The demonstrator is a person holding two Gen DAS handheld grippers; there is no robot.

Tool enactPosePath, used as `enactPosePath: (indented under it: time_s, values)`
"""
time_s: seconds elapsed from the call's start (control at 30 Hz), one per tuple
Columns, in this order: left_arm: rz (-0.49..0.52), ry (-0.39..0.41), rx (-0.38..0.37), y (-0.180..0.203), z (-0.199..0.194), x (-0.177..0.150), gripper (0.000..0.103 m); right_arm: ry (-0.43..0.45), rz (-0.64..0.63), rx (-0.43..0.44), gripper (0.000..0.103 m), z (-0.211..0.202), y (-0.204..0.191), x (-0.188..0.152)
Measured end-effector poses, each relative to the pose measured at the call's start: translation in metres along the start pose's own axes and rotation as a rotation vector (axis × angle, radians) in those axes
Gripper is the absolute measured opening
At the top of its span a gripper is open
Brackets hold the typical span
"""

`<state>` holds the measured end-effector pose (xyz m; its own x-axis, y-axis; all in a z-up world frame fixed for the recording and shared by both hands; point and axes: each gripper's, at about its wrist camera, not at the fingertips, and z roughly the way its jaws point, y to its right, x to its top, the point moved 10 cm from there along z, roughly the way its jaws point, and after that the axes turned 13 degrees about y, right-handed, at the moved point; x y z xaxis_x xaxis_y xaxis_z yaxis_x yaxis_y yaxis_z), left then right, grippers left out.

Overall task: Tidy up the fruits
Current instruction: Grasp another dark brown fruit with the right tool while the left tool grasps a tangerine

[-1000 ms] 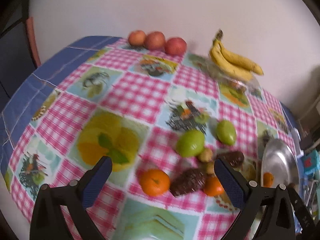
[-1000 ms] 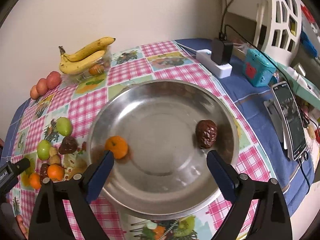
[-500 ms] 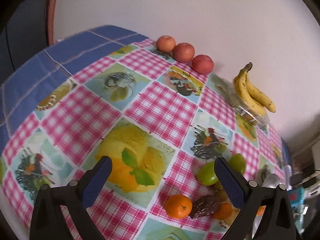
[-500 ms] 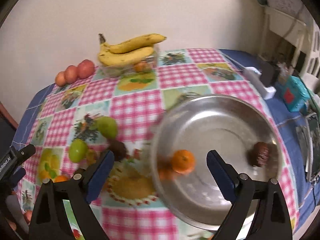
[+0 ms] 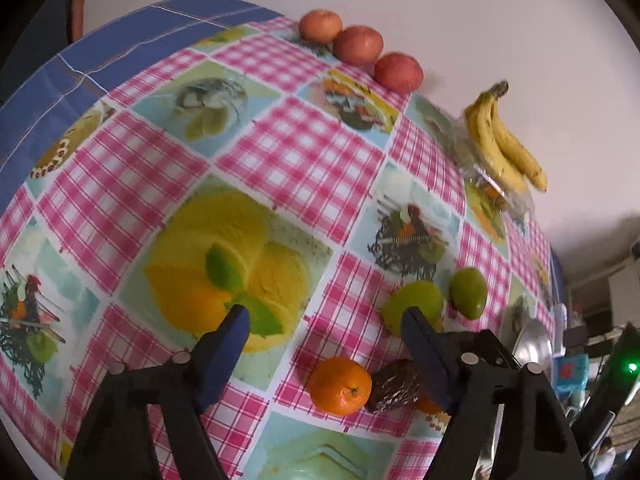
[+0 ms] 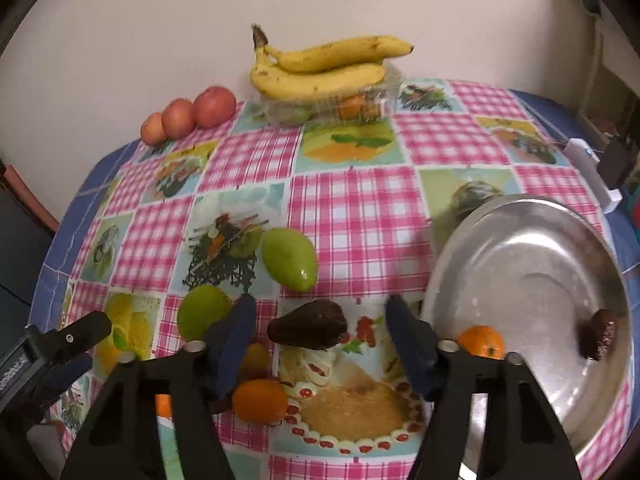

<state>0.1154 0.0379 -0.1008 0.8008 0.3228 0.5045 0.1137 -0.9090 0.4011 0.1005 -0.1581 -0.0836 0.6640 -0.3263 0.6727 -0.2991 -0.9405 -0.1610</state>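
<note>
My right gripper (image 6: 318, 320) is open and empty, its fingers either side of a dark brown fruit (image 6: 307, 330) on the tablecloth. Two green fruits (image 6: 289, 258) (image 6: 202, 311) lie just beyond, an orange (image 6: 260, 400) just below. The steel plate (image 6: 560, 420) at right holds an orange (image 6: 482, 342) and a brown fruit (image 6: 602, 334). My left gripper (image 5: 326, 330) is open and empty above the cloth; an orange (image 5: 340, 386), a brown fruit (image 5: 394, 386) and two green fruits (image 5: 412, 304) (image 5: 468, 292) lie by its right finger.
Three red apples (image 6: 188, 114) and a banana bunch (image 6: 324, 66) on a clear plastic box (image 6: 332, 108) sit along the wall at the table's back. A white power strip (image 6: 592, 172) lies at the right edge. The left gripper (image 6: 52, 356) shows at lower left.
My right gripper has swung left from over the plate to the loose fruits and now straddles the brown fruit. My left gripper has turned left and drawn nearer the cloth.
</note>
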Motion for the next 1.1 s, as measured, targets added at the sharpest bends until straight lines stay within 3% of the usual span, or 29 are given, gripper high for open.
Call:
enactPosePath:
  time_s: [0.17,0.27,0.33,0.37,0.73,1.1]
  values:
    - [-0.018,-0.068,-0.043,0.008,0.006,-0.016,0.066,-0.046,0.006,0.005,0.051,0.014,0.002,-0.015]
    - [-0.018,-0.090,-0.043,0.009,0.008,-0.022,0.064,-0.048,0.031,0.018,0.046,0.016,0.004,-0.016]
    - [-0.021,-0.103,-0.041,0.010,0.010,-0.026,0.051,-0.050,0.039,0.032,0.041,0.017,0.003,-0.017]
    - [-0.021,-0.110,-0.038,0.009,0.010,-0.028,0.050,-0.048,0.043,0.039,0.040,0.018,0.002,-0.017]
    - [0.015,-0.138,0.002,0.008,0.013,-0.043,0.043,-0.026,0.086,0.076,0.035,0.011,0.003,-0.010]
    - [0.032,-0.080,0.018,0.014,0.008,-0.033,0.040,0.017,0.134,0.106,0.035,-0.008,0.013,0.003]
